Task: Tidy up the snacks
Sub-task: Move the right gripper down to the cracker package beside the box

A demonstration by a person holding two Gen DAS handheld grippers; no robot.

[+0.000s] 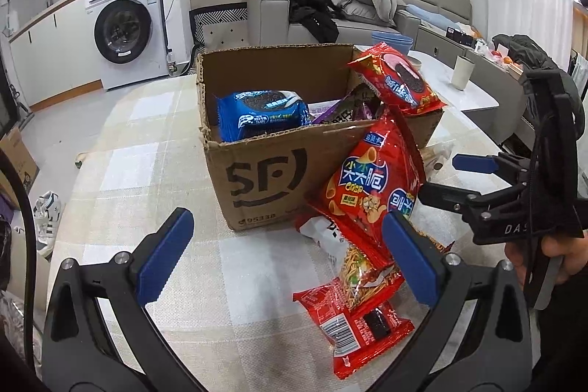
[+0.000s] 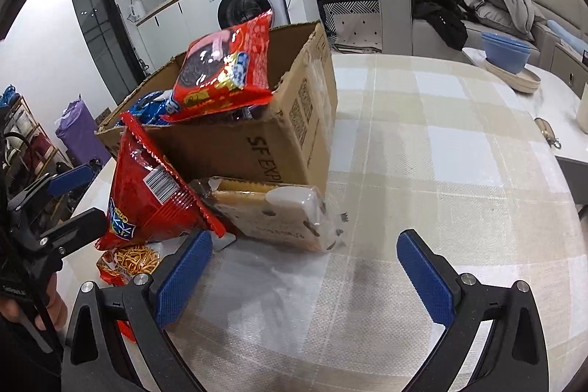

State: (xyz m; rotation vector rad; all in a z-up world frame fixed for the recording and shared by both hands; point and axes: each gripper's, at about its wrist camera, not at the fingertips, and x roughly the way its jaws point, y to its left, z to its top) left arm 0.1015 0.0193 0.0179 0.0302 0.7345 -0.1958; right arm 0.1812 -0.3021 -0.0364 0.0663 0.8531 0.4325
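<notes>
Cardboard box (image 1: 279, 171) printed "95338"; red bag (image 1: 371, 186) reads "Crisp"; both claws gape, holding nothing.

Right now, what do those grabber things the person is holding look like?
Both grippers, left gripper and right gripper, are black plastic frames with silver screws. Their jaws carry ridged blue pads. The right gripper's body shows white letters "DAS" and a thin black cord in the left view.

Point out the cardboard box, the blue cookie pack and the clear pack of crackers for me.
cardboard box (image 1: 264, 179): left wrist view, printed front wall.
blue cookie pack (image 1: 262, 114): left wrist view, middle of wrapper.
clear pack of crackers (image 2: 272, 212): right wrist view, top face.
</notes>
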